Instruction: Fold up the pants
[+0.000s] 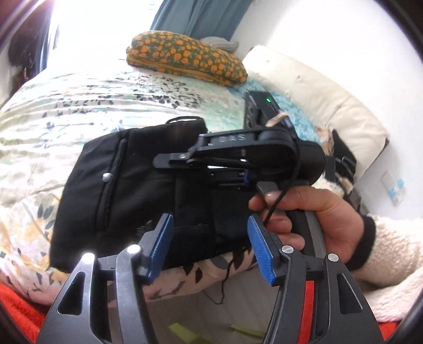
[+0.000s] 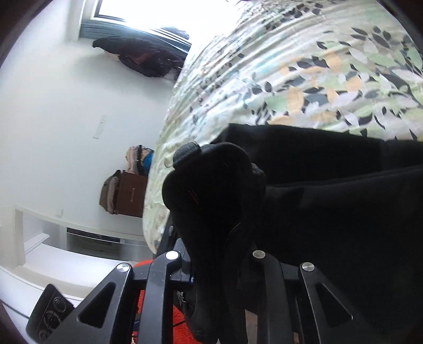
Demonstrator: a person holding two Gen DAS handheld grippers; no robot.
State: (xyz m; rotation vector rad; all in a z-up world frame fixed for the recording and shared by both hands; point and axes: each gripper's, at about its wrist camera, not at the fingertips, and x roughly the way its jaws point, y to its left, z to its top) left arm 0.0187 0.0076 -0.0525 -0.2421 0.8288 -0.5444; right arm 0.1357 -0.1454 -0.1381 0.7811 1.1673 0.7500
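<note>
**Left wrist and right wrist views: black pants being folded on a leaf-print bed**

Left wrist view, nearest first: the left gripper (image 1: 211,243) is seen from behind, its two blue pads (image 1: 162,246) held well apart with nothing pressed between them. Through the gap, the edge of the folded black pants (image 1: 119,190) is seen, lying flat on a quilt (image 1: 66,111) printed with dark, green and yellow leaves. A small silver button and a seamed pocket line are visible on the cloth. Just to the right, a hand (image 1: 312,214) in a cream fleece sleeve (image 1: 391,243) is wrapped around the handle of the right gripper (image 1: 169,161), which is laid sideways over the pants, its fingers pointing left and drawn close together. A thin black cord hangs from that tool. An orange-red cloth (image 1: 18,304) is seen at the lower left edge. Farther back, a folded green fabric with orange flowers (image 1: 185,59) rests on the quilt, with a cream cushion (image 1: 317,90) to its right and a teal curtain (image 1: 198,18) behind.

Right wrist view: the right gripper (image 2: 219,264) is shown from behind, with a thick bunch of black pants fabric (image 2: 211,190) rising between its closed fingers and covering the pads. More of the pants spreads to the right across the quilt (image 2: 304,79). Beyond the bed edge, a white wall, a brown cabinet (image 2: 132,195) and a bright window (image 2: 158,13) are seen.
</note>
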